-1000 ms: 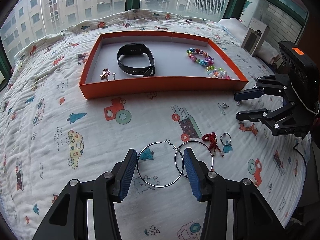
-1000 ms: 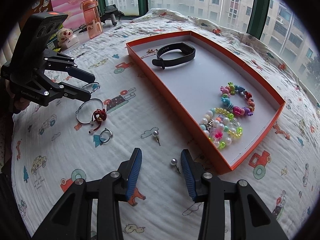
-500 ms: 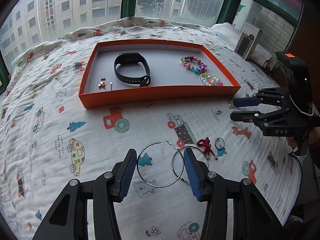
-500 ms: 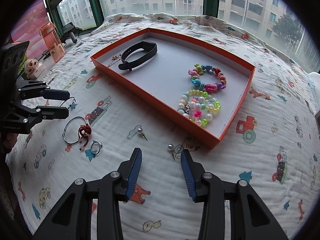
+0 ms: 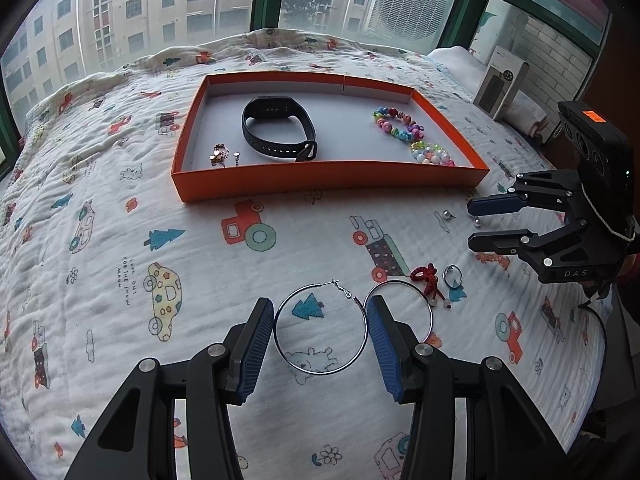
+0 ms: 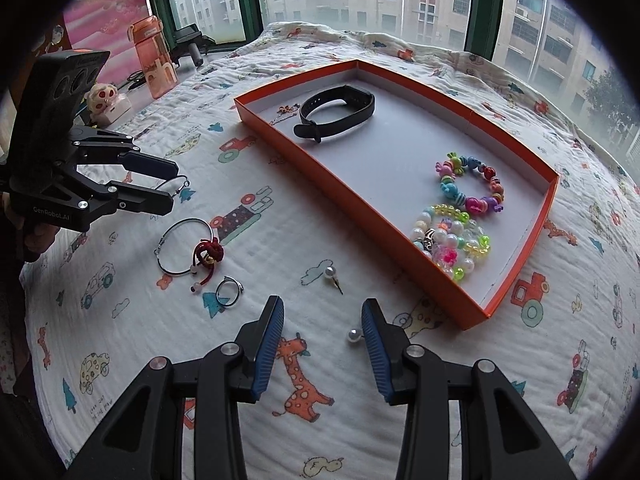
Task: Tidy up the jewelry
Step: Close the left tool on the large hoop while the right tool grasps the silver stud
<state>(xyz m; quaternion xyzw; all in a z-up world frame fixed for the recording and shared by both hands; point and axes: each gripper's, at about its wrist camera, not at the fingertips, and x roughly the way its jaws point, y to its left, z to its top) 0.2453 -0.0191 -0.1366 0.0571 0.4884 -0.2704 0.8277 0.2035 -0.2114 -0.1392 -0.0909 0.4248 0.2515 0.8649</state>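
Left gripper [image 5: 320,330] stands open astride one hoop earring [image 5: 320,328] on the quilt [image 5: 120,240]; right gripper [image 6: 322,334] stands open, a pearl stud [image 6: 353,336] just inside its right finger, the orange tray [image 6: 360,216] beyond.

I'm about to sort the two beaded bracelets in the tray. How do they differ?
The far beaded bracelet has bold, opaque beads in pink, blue and red; the near beaded bracelet is mostly pearly white and translucent green beads. The far one lies as an open loop; the near one looks bunched up, close to the tray's near corner. They lie close together, perhaps touching, at the same end of the orange tray.
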